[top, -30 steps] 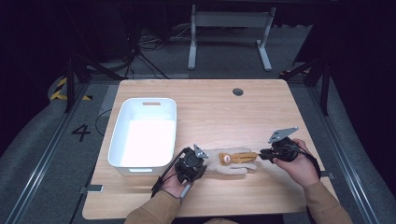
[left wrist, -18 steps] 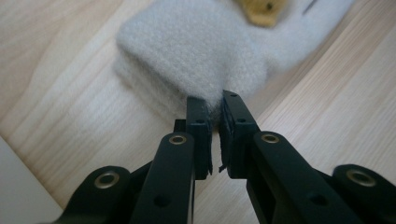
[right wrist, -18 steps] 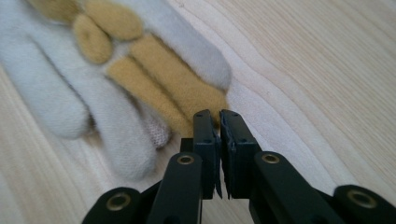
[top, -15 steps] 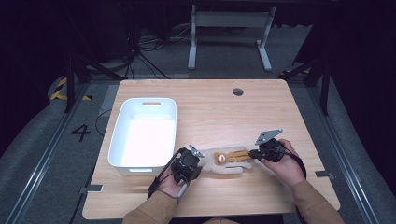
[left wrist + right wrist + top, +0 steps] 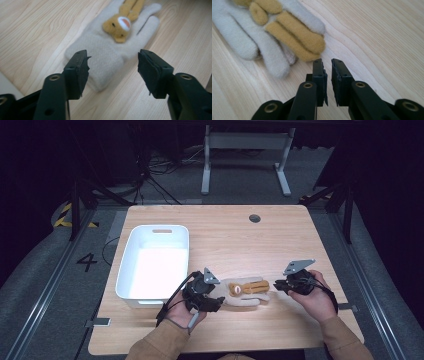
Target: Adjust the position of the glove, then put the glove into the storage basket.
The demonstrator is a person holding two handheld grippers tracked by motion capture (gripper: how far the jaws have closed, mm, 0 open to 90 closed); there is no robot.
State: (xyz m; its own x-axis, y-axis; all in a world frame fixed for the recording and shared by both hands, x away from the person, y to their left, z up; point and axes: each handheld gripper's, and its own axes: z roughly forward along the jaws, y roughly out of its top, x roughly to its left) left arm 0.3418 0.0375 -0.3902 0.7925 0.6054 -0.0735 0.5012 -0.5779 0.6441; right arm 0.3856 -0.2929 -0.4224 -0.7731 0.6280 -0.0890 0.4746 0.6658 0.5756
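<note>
The glove (image 5: 244, 293), a pale fleece one with a tan bear sewn on its back, lies flat on the counter (image 5: 235, 240) near the front edge, just right of the white bin (image 5: 152, 265). The left gripper (image 5: 112, 67) hangs over the cuff with its jaws apart, having just been opening; the cuff lies below the gap, and the pads are not pressing on it. The right gripper (image 5: 329, 75) sits just off the glove's fingertips, jaws nearly together with nothing between them.

To lift the glove cleanly (presumably toward the bin), I would pinch a good fold of the cuff rather than skim its edge.

The left gripper view shows the bear's face and orange muzzle; the high view alone places the bin.
</note>
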